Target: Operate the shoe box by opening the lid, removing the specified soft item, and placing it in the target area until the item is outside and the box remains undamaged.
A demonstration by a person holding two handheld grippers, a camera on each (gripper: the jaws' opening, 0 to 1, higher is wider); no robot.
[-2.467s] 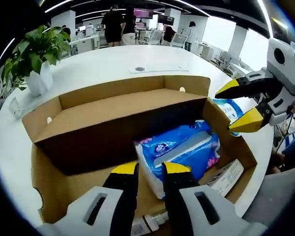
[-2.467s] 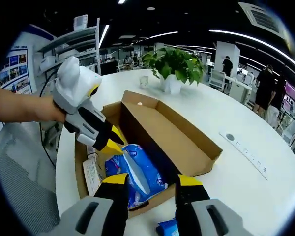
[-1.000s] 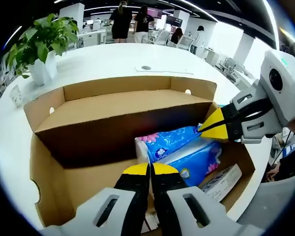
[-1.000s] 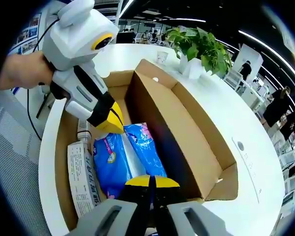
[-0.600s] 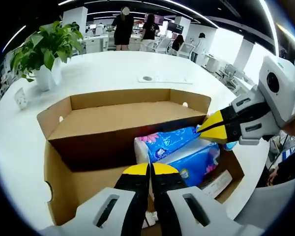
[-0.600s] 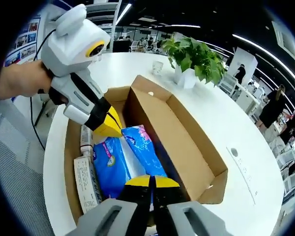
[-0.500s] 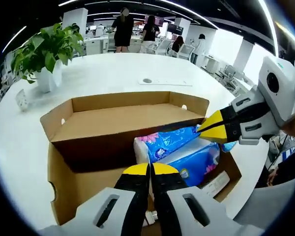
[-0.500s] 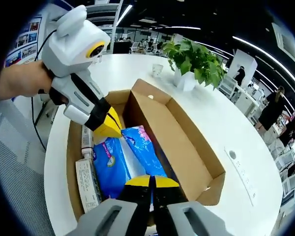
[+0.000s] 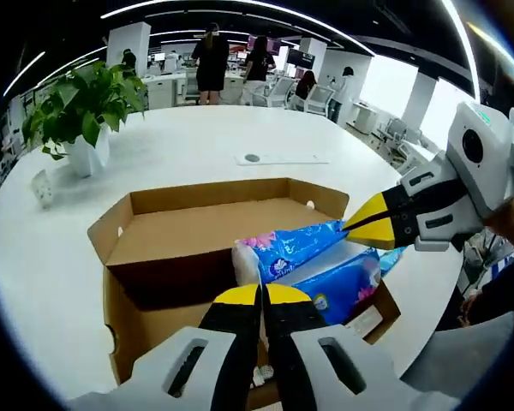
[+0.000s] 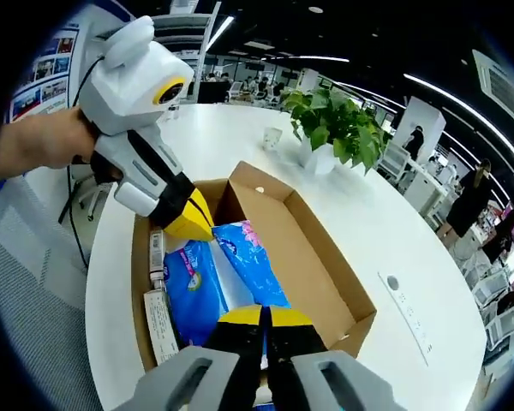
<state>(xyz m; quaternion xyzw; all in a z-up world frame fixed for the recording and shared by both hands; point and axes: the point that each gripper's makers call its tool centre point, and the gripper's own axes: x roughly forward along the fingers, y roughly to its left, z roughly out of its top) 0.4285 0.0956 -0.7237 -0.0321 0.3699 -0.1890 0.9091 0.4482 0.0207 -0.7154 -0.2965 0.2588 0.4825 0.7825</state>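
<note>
Gripping opposite ends of a blue plastic-wrapped pack of soft tissue [image 9: 313,261], both claws are pinched tight on it, jaws nearly meeting. Left gripper [image 9: 261,295] has the near end; right gripper [image 9: 370,229] comes in from the right edge of the left gripper view and bites the far end. Pack hangs between them above the open brown cardboard shoe box [image 9: 197,231], apparently clear of the floor, not yet outside the walls.

Handling, as judged: light, squashy, slick film wrapper. It sags a little in the middle. A pinch on wrapper alone could slip or tear; a bite that takes in some tissue bulk at each end looks safer. Box walls are thin card, so a dragging corner could bend them.

Left gripper view shows the box lid folded back flat behind the box, a potted green plant in a white pot [image 9: 81,116], a long white power strip [image 9: 283,158] on the round white table [image 9: 197,128], and people standing far off in the office.

Right gripper view looks from the other end: right gripper [image 10: 261,318] at bottom, left gripper [image 10: 188,224] with a person's hand [image 10: 47,141] behind it, the pack [image 10: 218,274], and a narrow white printed carton [image 10: 161,321] lying along the box's [image 10: 325,291] side wall, barely glimpsed from the left.
</note>
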